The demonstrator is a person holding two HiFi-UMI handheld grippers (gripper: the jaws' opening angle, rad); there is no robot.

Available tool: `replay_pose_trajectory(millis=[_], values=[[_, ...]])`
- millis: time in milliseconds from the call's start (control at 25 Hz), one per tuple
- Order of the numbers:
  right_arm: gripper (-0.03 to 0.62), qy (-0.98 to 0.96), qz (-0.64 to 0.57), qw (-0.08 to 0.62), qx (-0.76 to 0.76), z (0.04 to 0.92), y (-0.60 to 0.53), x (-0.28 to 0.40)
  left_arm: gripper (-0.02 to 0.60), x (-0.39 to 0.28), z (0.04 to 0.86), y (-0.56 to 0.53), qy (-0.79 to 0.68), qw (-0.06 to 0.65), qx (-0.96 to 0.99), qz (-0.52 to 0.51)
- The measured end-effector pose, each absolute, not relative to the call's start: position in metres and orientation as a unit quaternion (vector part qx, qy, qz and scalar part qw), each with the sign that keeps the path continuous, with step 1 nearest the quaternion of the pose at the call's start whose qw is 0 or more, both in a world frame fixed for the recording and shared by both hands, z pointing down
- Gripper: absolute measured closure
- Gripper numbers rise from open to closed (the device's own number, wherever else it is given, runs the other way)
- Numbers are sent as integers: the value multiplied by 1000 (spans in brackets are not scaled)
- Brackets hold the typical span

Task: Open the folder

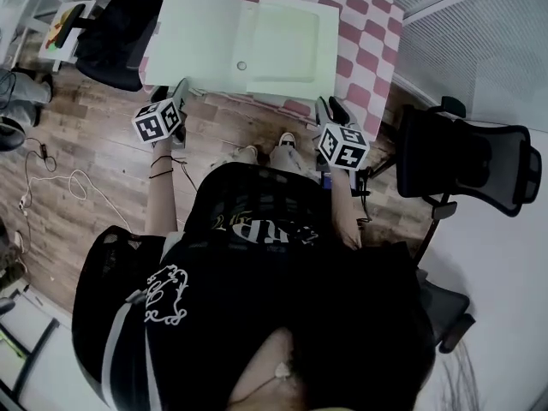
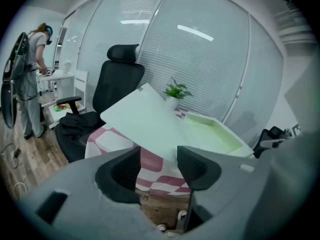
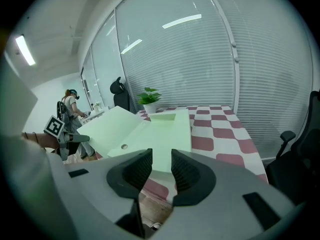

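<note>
The pale green folder [image 1: 248,41] lies spread open on the checked table, its wide cover flap to the left and a shallow box half with a round clasp to the right. The folder [image 2: 150,119] fills the middle of the left gripper view, and the folder [image 3: 150,134] also shows ahead in the right gripper view. My left gripper [image 1: 177,91] hangs just off the table's near edge, by the flap's corner; the left gripper [image 2: 159,160] is open with nothing between its fingers. My right gripper [image 1: 331,108] hovers off the near edge by the box half; the right gripper [image 3: 161,165] is open and empty.
The table [image 1: 368,50] wears a red and white checked cloth. A black office chair [image 1: 120,32] stands at its left and another chair [image 1: 471,161] at the right. A potted plant [image 2: 175,91] sits at the table's far end. A person [image 2: 32,79] stands at a distant desk. Cables [image 1: 51,178] lie on the wooden floor.
</note>
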State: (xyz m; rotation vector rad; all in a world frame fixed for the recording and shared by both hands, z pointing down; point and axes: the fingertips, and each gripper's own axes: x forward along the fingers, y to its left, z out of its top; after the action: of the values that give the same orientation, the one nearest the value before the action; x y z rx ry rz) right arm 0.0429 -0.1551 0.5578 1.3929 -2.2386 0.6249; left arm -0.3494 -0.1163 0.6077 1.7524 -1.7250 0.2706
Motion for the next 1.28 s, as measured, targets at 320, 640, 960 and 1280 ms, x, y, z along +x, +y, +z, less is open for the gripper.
replay_pose_trajectory(millis=[320,640,960,1280], values=[[480,-819,231,167,498,520,-120,21,356,-312,566,-114,-609,308,728,61],[484,-831,239,155,477,513,-85,11,356,-248,552,-92,-536,282,790,91],[528,-839,227,170,465,511,-49,28,357,-173,545,-48,-468,273,833,112],[557,-855,189,164,454,495,-4,70,357,-93,501,-3,-442,219,865,92]])
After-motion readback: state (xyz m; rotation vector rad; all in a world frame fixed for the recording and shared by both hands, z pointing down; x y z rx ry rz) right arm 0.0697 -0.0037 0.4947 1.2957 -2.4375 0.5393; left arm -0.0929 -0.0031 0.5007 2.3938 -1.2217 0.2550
